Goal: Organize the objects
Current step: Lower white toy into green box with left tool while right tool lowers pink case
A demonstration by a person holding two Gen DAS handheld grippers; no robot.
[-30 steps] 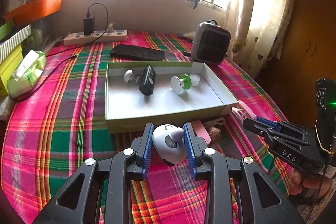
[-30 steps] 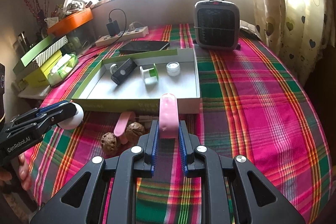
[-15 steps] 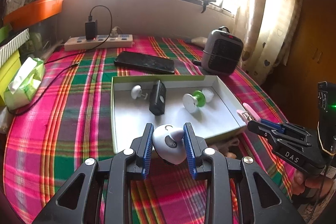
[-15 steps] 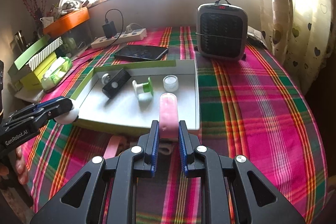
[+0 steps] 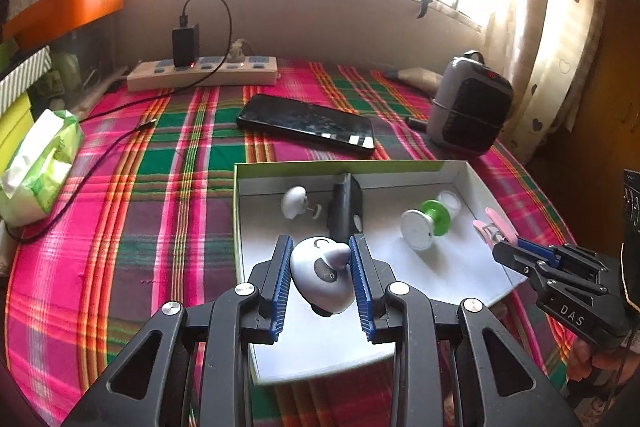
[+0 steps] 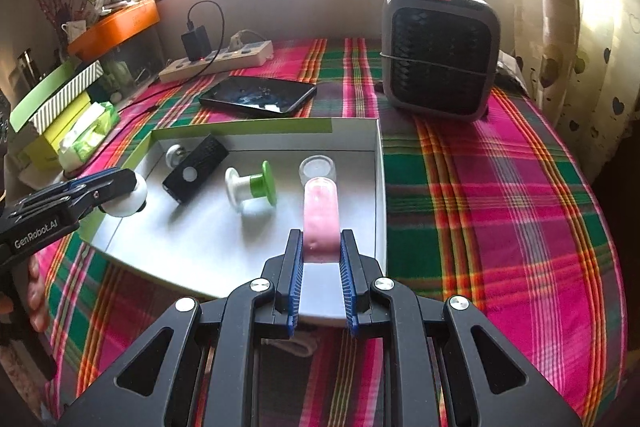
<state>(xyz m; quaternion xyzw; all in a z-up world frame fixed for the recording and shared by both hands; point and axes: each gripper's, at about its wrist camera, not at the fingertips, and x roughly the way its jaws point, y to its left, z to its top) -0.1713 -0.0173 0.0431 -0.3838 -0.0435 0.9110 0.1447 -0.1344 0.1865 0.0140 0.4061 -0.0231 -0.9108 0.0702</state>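
Left gripper [image 5: 323,269]: blue pads clamped on both sides of a white knob [image 5: 324,273]; held over the near part of the tray [image 5: 460,169].
Right gripper [image 6: 320,263]: jaws closed on a pink clip [image 6: 321,213]; clip sticks out toward 12 o'clock, over the tray's right side.
Cross view: from the left wrist, the right gripper and clip sit at 3 o'clock over the tray's right wall; from the right wrist, the left gripper and knob sit at 9 o'clock over the left wall.
Tray: white inside, green rim, on a plaid cloth [image 6: 500,187].
Tray contents: small white knob [image 5: 295,202] at far left; black box [image 5: 346,213] just beside it; green-and-white spool [image 5: 426,223] right of centre; clear cup [image 6: 317,167] at 12 o'clock of the clip tip.
Beyond tray, 12 o'clock: phone [image 5: 306,125], then power strip [image 5: 202,71].
Heater [image 6: 440,55]: 1 o'clock, right-wrist view.
Tissue pack [image 5: 38,167]: 9 o'clock, left-wrist view.
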